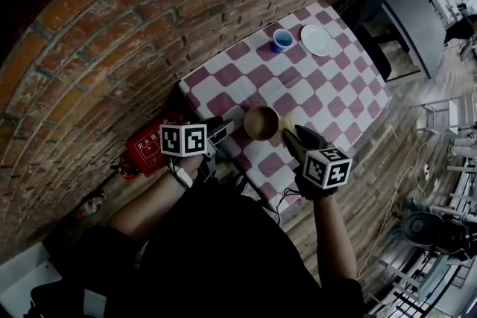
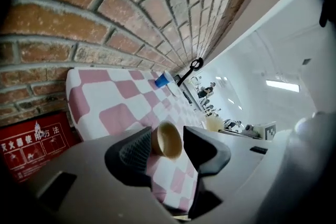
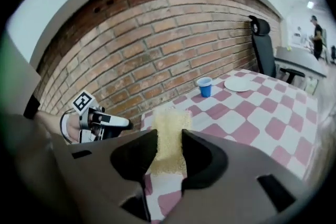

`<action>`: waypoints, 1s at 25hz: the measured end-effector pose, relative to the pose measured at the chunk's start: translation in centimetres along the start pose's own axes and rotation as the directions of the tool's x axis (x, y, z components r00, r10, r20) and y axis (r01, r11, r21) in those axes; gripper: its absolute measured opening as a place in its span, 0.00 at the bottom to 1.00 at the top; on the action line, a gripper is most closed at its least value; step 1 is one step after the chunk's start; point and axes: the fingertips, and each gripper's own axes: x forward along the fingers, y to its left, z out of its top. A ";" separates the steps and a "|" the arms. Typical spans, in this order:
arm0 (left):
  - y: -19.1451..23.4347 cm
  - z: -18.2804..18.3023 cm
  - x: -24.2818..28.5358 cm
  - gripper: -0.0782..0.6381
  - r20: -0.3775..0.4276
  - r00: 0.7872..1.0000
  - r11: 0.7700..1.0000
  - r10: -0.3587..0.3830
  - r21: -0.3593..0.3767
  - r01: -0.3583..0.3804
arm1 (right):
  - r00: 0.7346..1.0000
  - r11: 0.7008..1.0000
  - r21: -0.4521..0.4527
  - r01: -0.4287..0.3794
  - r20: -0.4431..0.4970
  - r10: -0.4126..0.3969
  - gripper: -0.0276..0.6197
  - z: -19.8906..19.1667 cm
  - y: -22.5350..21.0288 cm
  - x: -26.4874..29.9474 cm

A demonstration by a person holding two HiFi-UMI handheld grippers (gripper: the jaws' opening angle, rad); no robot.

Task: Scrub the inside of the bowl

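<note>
Getting set to scrub is the step in hand, by my reading: the sponge is not yet in the bowl. The bowl sits, opening upward, near the front edge of the table. It lies between the two tools and, as far as the head view shows, apart from both. The left tongs stand wide apart. The bowl shows in the gap beyond their tips, its base next to the ribbed pad, but I see no pad pressing on it, so I take them as empty. The right tongs are clamped on the sponge, which sticks out past their tips and hangs near the bowl's rim on the right.

The next move, I judge, calls for the left tongs to close on the bowl's wall and steady it. The sponge can then be tipped down into the hollow and pressed round the inner surface. An unsteadied bowl so near the edge could skid off.

The bowl is brown, wood-like, round and fairly deep, with a smooth, paler inside and a thin rim. The sponge is a pale yellow slab, coarse and porous, and probably soft enough to follow the curve. A pink-and-white checked cloth covers the table. A blue cup and a white plate sit well apart at the far end, by the brick wall.
</note>
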 end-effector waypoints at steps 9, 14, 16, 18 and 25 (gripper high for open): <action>-8.7 4.3 -4.0 0.19 0.075 0.988 0.918 -0.137 0.384 0.098 | 0.954 0.973 0.208 -0.097 0.298 0.031 0.28 1.4 2.3 -5.5; -14.0 4.7 -5.3 0.16 0.088 0.977 0.800 -0.194 0.590 0.106 | 0.893 0.974 0.160 -0.161 0.445 0.074 0.28 3.4 5.3 -8.3; -15.8 4.3 -5.5 0.16 0.075 0.974 0.760 -0.213 0.639 0.117 | 0.879 0.979 0.125 -0.158 0.470 0.082 0.28 4.2 6.3 -9.0; -16.9 4.1 -5.5 0.16 0.067 0.972 0.738 -0.224 0.664 0.124 | 0.875 0.987 0.081 -0.139 0.476 0.084 0.28 4.8 6.9 -9.5; -16.8 3.7 -5.5 0.16 0.071 0.978 0.736 -0.196 0.670 0.099 | 0.862 0.993 0.029 -0.114 0.500 0.084 0.28 5.5 7.2 -10.9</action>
